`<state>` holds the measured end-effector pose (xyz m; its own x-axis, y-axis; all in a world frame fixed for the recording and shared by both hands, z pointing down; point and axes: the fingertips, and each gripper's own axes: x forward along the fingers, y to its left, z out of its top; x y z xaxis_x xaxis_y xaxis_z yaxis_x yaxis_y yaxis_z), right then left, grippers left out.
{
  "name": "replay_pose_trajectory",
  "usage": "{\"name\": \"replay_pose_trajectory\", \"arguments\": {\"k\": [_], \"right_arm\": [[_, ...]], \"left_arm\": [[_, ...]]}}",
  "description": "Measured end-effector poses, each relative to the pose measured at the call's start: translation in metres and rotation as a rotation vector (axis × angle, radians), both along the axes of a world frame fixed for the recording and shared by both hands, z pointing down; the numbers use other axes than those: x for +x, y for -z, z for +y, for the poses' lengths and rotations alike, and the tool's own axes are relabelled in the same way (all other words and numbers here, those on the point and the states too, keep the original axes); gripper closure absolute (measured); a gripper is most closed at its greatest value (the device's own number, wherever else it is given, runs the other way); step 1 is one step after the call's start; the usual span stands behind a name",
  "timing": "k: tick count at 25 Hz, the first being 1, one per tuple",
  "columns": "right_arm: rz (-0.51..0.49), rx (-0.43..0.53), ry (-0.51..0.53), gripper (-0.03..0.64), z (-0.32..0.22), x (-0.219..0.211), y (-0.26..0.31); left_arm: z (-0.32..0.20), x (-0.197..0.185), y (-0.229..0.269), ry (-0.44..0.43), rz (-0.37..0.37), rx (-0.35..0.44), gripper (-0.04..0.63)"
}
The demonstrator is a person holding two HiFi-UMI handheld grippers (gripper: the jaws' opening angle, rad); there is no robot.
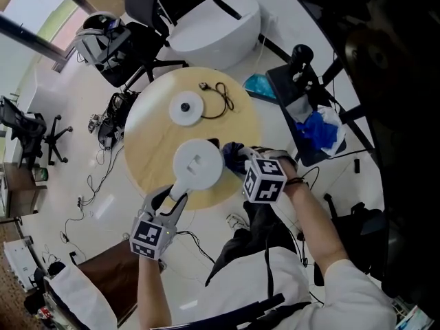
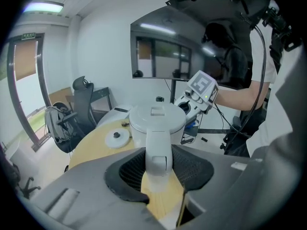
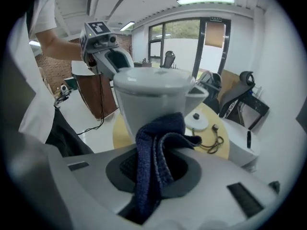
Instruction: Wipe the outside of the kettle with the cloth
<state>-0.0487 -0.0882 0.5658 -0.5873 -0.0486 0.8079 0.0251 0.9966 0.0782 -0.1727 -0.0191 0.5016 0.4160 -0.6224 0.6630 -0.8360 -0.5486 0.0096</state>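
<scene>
Nearest, the left gripper [image 1: 177,199] is clamped on the handle [image 2: 158,153], holding the kettle [image 1: 198,162] at the near edge of the surface [image 1: 155,119]. Beside it, the right gripper [image 1: 240,165] pinches the cloth [image 3: 154,162], which seems to touch the kettle's side near the spout [image 3: 196,97]. Wiping looks under way, and most of the outside probably remains to be done. Farther back sits the kettle base [image 1: 185,107].

A round wooden table [image 1: 148,126] stood on the pale floor [image 1: 69,177]. On its far part lay a white round base disc [image 1: 185,108], with a black cord [image 1: 221,98] looped just to its right. Beyond the table sat a large white rounded unit [image 1: 216,23]. A black office chair [image 1: 27,133] stood at the far left. Crumpled blue material [image 1: 320,130] lay on a dark stand [image 1: 282,81] to the right. A brown cabinet [image 1: 103,273] stood at the near left.
</scene>
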Motion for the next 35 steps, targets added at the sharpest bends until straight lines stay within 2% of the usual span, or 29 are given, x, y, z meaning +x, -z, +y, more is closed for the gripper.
{"name": "replay_pose_trajectory", "arguments": {"k": [7,11,16,21,28,35], "right_arm": [[0.020,-0.233,-0.122,0.545,0.023,-0.001,-0.090],[0.012,-0.291,-0.185,0.545,0.025,-0.005,-0.115],[0.006,-0.271,-0.197,0.546,0.021,-0.008,-0.107],[-0.070,-0.202,-0.169,0.546,0.026,-0.010,-0.048],[-0.187,-0.165,-0.166,0.546,0.025,-0.011,0.034],[-0.191,-0.124,-0.152,0.546,0.025,-0.013,0.067]], "left_arm": [[0.001,0.009,0.002,0.112,0.007,-0.037,0.430],[0.004,0.016,0.001,0.204,0.015,-0.071,0.430],[0.002,0.023,0.001,0.281,0.020,-0.083,0.430],[-0.001,0.028,0.002,0.339,0.026,-0.070,0.430],[-0.008,0.034,-0.001,0.349,0.029,-0.067,0.430],[-0.012,0.036,-0.001,0.347,0.044,-0.063,0.430]]}}
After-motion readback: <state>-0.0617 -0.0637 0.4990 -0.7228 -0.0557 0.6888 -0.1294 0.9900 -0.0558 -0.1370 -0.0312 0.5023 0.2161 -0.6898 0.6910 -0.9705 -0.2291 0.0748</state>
